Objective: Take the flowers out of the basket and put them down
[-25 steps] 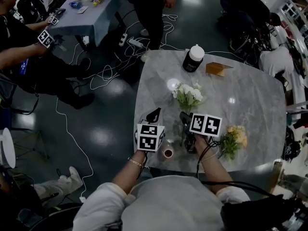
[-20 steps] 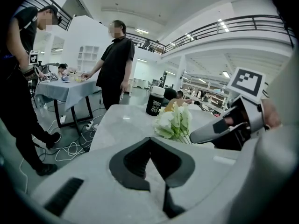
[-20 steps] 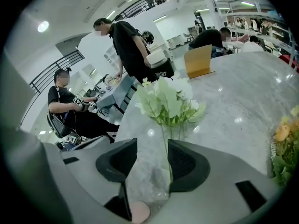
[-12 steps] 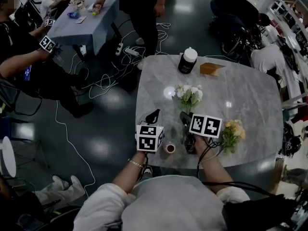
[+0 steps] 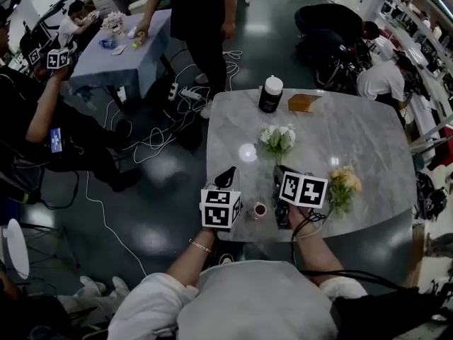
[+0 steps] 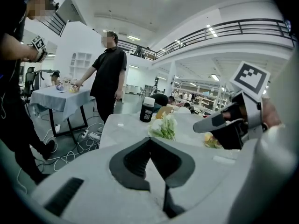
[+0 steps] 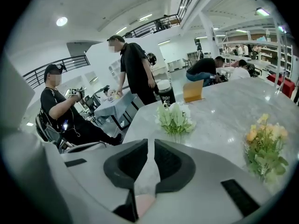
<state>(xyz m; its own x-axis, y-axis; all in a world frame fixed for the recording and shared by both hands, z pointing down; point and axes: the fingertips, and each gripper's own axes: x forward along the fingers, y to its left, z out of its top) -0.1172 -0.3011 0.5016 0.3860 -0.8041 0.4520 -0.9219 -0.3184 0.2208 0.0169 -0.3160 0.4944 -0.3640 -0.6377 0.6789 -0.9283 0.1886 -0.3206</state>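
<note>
No words or numbers could be read anywhere. The black jar point(image 5: 270, 94) with the white lid, at the far side of the marble table point(image 5: 368, 140), carried a label with pale print that was too small to make out in any view. The left marker cube point(image 5: 221, 207) on the left gripper point(image 5: 226, 177) and the right marker cube point(image 5: 303, 190) on the right gripper point(image 5: 279, 174) bore only black-and-white square patterns, no letters. At the far left, a seated person's phone point(image 5: 55, 139) showed a lit blue screen, illegible.
</note>
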